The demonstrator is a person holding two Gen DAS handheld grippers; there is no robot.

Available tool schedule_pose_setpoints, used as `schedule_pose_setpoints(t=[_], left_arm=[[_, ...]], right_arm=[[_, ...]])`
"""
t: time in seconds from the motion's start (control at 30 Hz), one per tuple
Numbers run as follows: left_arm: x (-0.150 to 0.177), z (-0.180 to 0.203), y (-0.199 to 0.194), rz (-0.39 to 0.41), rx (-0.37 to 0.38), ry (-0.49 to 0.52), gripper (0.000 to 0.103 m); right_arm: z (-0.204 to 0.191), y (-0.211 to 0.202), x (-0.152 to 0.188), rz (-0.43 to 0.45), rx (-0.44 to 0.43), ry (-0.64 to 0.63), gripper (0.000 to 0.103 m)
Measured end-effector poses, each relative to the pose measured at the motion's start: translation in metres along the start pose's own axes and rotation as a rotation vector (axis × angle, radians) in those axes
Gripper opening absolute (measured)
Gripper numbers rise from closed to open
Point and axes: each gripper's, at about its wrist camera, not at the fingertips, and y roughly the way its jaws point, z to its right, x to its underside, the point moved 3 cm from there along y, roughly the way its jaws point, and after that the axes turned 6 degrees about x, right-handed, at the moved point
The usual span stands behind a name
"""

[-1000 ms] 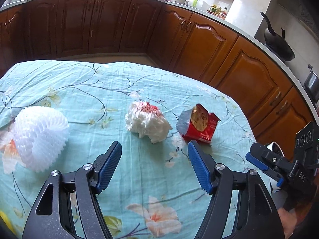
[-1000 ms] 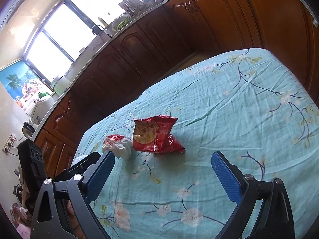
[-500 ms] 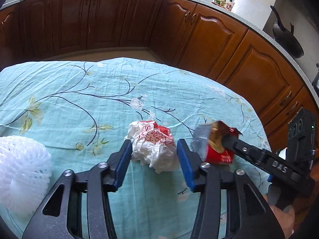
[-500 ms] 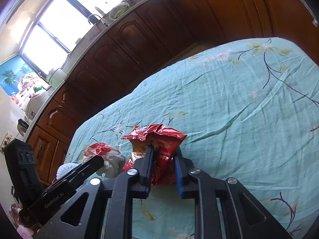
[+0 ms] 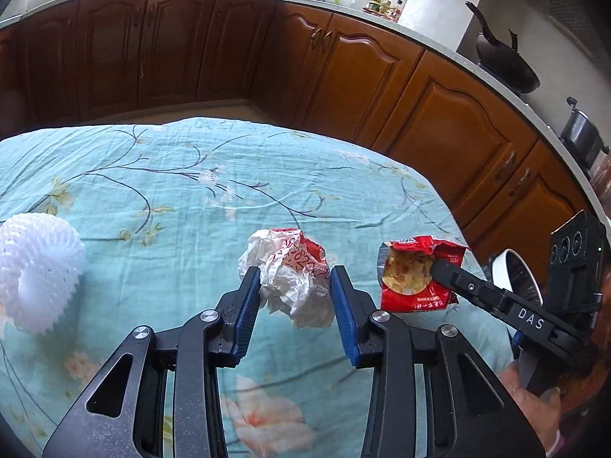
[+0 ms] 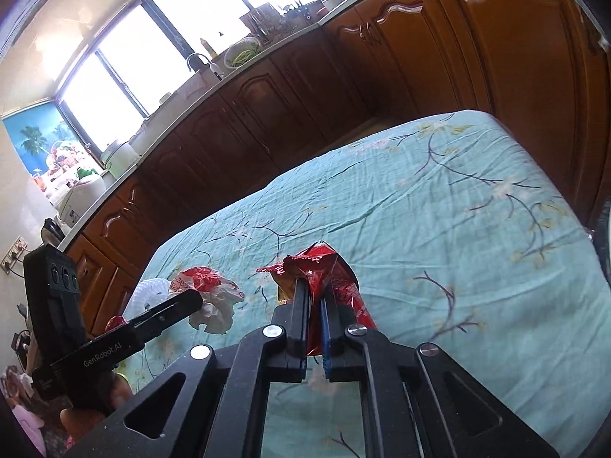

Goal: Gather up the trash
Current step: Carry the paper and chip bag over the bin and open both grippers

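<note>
A crumpled white and red wrapper (image 5: 292,278) lies on the turquoise floral tablecloth (image 5: 172,191). My left gripper (image 5: 294,286) is closed around it, its blue pads pressing both sides. A red chip bag (image 5: 418,273) stands to its right, and my right gripper (image 6: 314,297) is shut on that chip bag (image 6: 343,286). The wrapper also shows in the right wrist view (image 6: 214,297), left of the bag. A white foam fruit net (image 5: 36,271) lies at the table's left.
Wooden kitchen cabinets (image 5: 343,76) run behind and right of the table. A white-rimmed bin (image 5: 515,278) shows just past the table's right edge. A black wok (image 5: 504,65) and a pot (image 5: 582,133) sit on the counter.
My left gripper moved forward and closed from wide open onto the crumpled wrapper. My right gripper closed on the chip bag and has lifted it slightly.
</note>
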Motion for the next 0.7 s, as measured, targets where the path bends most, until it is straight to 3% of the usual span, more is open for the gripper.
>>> schedule_pose_setpoints(t=[0.43,0.7], left_arm=[[0.038,0.088,-0.006,-0.051,0.163,0.106,0.035],[0.048,0.12,-0.004,-0.074,0.204,0.153,0.035]], right_arm=[[0.031,-0.085,0.024,0.131,0.1,0.057,0.005],[0.052,-0.105,0.032,0.156,0.15,0.081,0.005]])
